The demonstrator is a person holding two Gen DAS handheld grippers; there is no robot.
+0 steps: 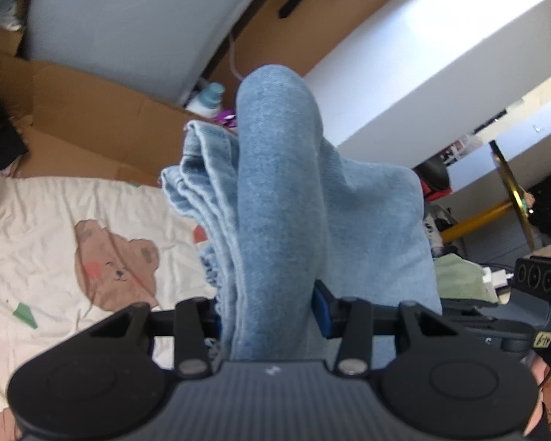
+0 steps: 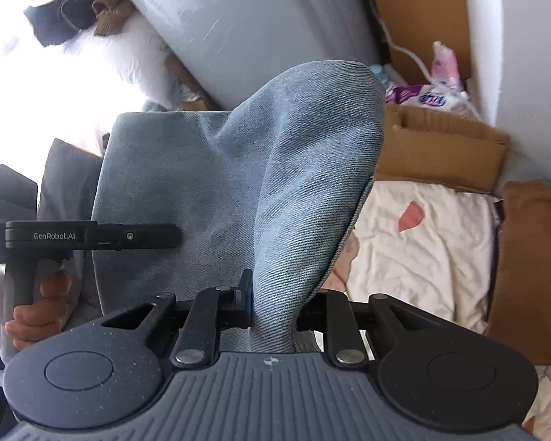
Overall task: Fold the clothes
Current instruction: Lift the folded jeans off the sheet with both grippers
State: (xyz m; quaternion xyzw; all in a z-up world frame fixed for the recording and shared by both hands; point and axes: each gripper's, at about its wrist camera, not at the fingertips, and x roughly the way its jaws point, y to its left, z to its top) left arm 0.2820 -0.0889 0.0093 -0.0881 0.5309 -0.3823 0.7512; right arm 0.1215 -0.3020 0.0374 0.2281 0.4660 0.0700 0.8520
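Note:
A pair of light blue jeans (image 1: 275, 191) hangs lifted above the bed, bunched in thick folds. My left gripper (image 1: 268, 316) is shut on a thick roll of the denim, which fills the space between its jaws and hides the fingertips. In the right wrist view the same jeans (image 2: 294, 191) rise as a rounded fold out of my right gripper (image 2: 272, 308), which is shut on a narrower pinch of the cloth. The left gripper (image 2: 92, 237) shows at that view's left edge, held by a hand (image 2: 36, 308). The right gripper's body (image 1: 532, 294) shows at the left wrist view's right edge.
Below lies a white bedsheet (image 1: 55, 242) printed with bears, also seen as a bedsheet (image 2: 422, 242) on the right. Flattened cardboard (image 1: 92, 121) and a grey mattress (image 1: 121, 25) stand behind. A cardboard box (image 2: 440, 147), bottles and bags crowd the far side. A yellow-framed table (image 1: 496, 198) stands right.

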